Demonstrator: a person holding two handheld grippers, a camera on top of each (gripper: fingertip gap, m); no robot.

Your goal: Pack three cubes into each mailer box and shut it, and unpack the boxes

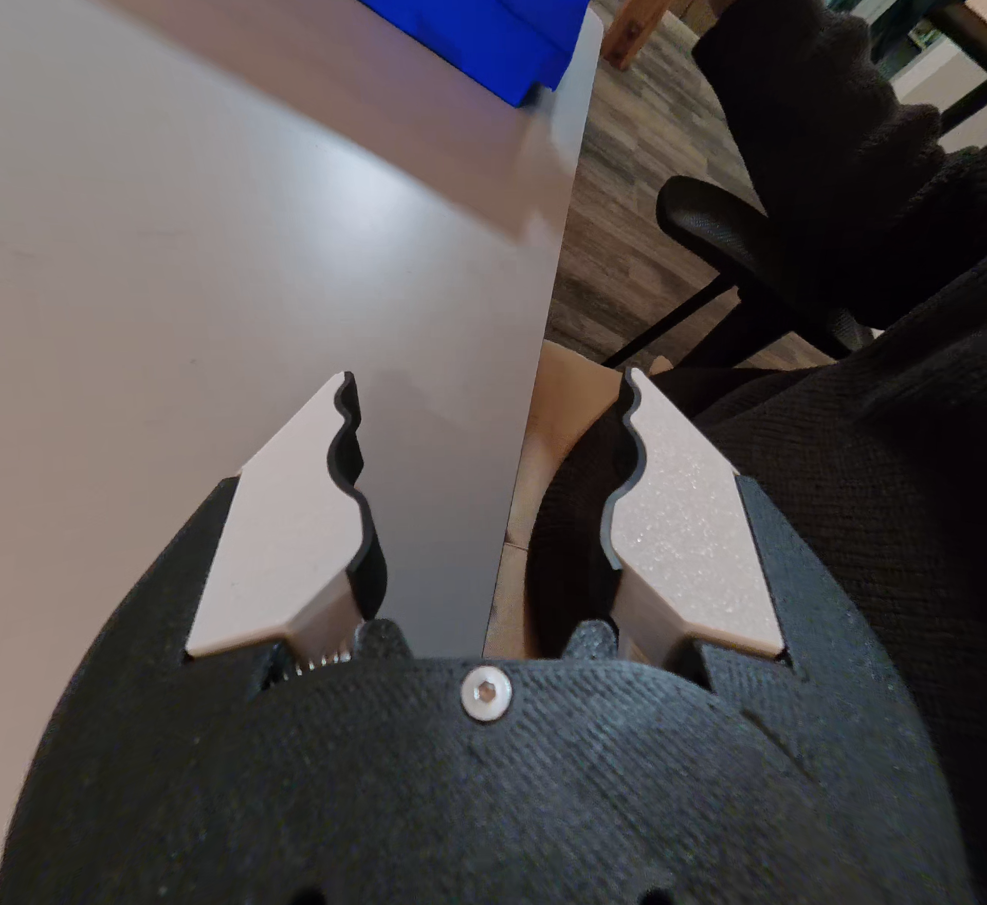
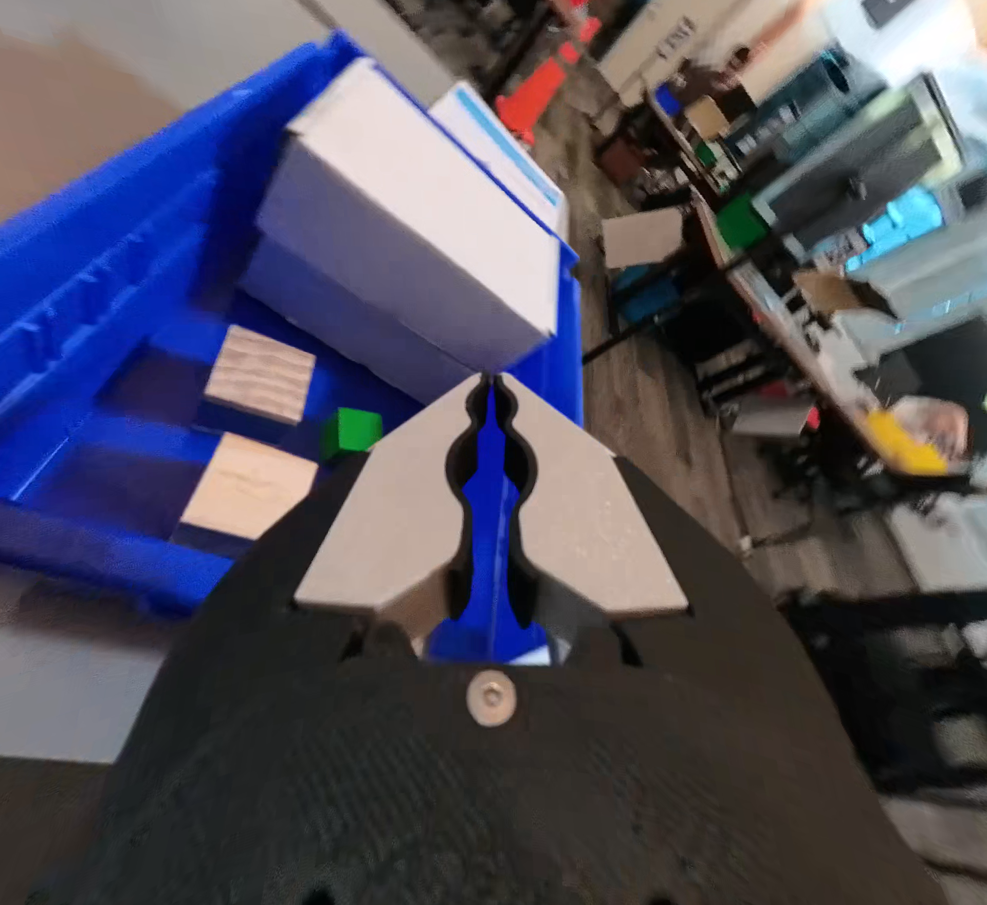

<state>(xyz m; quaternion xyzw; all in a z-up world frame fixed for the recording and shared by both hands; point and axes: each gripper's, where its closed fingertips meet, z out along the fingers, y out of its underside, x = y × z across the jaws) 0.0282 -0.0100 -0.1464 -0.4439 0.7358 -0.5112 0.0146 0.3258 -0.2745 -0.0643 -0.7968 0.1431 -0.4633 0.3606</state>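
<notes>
Right gripper (image 2: 490, 382), jaws closed on a corner of the white rectangular cardboard mailer box (image 2: 406, 233) tilted at frame centre over the blue plastic bin (image 2: 107, 260), holds light, stiff, crushable board, better taken along an edge; left gripper (image 1: 488, 377) open, empty.

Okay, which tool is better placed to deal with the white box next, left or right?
Right. The right tool is shut at the white mailer box in the blue bin; the left tool is open over the table edge.
</notes>
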